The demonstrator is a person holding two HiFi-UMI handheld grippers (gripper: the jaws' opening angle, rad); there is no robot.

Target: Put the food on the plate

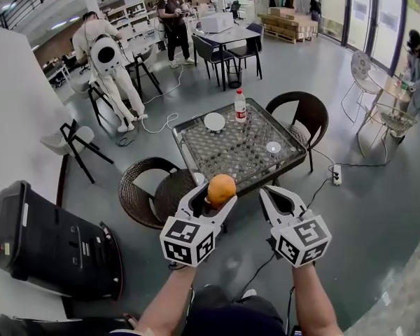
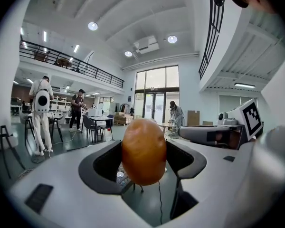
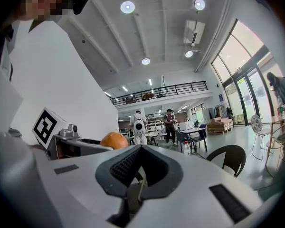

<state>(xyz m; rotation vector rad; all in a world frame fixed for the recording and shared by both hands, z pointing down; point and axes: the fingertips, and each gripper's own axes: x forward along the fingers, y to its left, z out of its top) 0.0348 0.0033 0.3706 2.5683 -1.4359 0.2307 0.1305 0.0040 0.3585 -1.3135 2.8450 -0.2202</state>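
A round orange fruit (image 1: 221,189) is clamped between the jaws of the left gripper (image 1: 215,196) and held in the air near the front edge of a glass-topped square table (image 1: 196,152). In the left gripper view the fruit (image 2: 143,151) fills the gap between the two dark pads, which press on both of its sides. The right gripper (image 1: 266,193) is held just beside the left one. Its own view shows the jaws (image 3: 141,148) pressed together with nothing between them, and the fruit (image 3: 114,140) is seen off to their left.

Only the head view shows the tabletop. One white round plate (image 1: 214,122), one clear plastic bottle with a red label (image 1: 240,106) and one small white round dish (image 1: 274,147) are counted there. The plate lies at the far side, well apart from the fruit, with the bottle just beside it. At least two dark wicker chairs (image 1: 299,112) are placed round the table; a third cannot be told with certainty.

In the left gripper view most of the table is hidden behind the fruit. Both forearms are cut off at the bottom edge of the head view.
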